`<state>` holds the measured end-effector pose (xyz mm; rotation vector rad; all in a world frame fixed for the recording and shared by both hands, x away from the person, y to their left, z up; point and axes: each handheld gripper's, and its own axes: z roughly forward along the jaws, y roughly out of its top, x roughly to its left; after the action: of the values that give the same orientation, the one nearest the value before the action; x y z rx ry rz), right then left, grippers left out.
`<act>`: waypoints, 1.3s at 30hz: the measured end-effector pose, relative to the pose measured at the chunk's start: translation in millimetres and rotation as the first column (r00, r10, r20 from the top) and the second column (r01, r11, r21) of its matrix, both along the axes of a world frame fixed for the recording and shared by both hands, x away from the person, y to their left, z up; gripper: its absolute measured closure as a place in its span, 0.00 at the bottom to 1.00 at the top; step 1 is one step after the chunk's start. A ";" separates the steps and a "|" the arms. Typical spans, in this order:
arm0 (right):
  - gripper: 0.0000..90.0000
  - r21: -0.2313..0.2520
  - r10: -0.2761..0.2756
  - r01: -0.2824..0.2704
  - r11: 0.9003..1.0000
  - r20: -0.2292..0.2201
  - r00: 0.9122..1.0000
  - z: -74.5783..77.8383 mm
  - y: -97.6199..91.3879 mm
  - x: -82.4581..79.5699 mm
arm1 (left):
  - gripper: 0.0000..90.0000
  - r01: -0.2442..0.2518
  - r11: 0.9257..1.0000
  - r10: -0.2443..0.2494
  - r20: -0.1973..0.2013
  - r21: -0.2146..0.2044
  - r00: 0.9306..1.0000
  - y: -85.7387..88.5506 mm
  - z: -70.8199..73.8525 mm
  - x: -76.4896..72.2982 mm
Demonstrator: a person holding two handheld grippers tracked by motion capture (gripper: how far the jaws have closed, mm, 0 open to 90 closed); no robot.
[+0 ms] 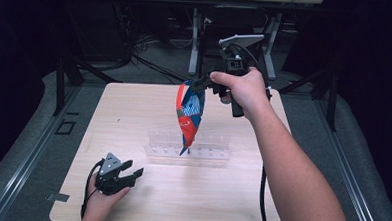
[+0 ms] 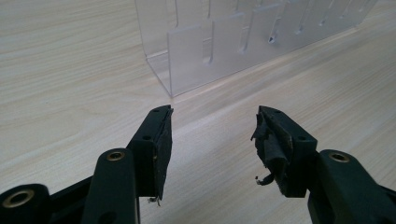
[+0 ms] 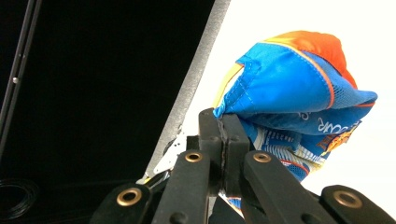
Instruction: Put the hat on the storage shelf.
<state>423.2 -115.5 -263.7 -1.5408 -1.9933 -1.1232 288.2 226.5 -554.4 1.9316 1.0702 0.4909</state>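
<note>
Pale woodgrain table (image 1: 134, 113), crinkled foil snack bag (image 1: 189, 115), ribbed clear acrylic rack (image 1: 207, 152)

A clear acrylic slotted rack (image 1: 187, 151) stands on the pale wooden worktop (image 1: 134, 113), about at its middle. The blue-and-orange crinkled snack bag (image 1: 189, 115) hangs above the rack from the right gripper (image 1: 203, 84), its lower tip just over the slots. The left gripper (image 1: 131, 173) rests on the worktop in front of the rack and to its left, fingers (image 2: 156, 144) pointing toward the rack's near corner.

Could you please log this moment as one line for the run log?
right gripper: shut on snack bag, held above clear rack | left gripper: open, low over table, near rack | bag not in rack
</note>
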 end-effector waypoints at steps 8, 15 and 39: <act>1.00 0.001 -0.014 0.014 1.000 -0.001 1.000 -3.4 -7.6 1.0 | 0.52 0.015 1.000 -0.015 0.005 -0.007 1.000 -5.3 3.0 -0.9; 1.00 -0.004 -0.021 0.021 1.000 -0.003 1.000 -3.0 -14.4 -2.0 | 0.52 0.048 0.999 -0.048 0.030 -0.001 0.998 -19.2 8.8 -2.6; 1.00 -0.028 -0.022 0.022 0.999 -0.001 1.000 -9.6 -6.5 2.2 | 0.55 0.167 0.986 -0.167 0.119 0.009 0.979 -86.8 41.2 6.3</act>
<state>425.3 -122.0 -273.2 -1.5811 -2.0039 -1.1063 294.5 139.7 -513.3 1.9459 0.8241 0.5043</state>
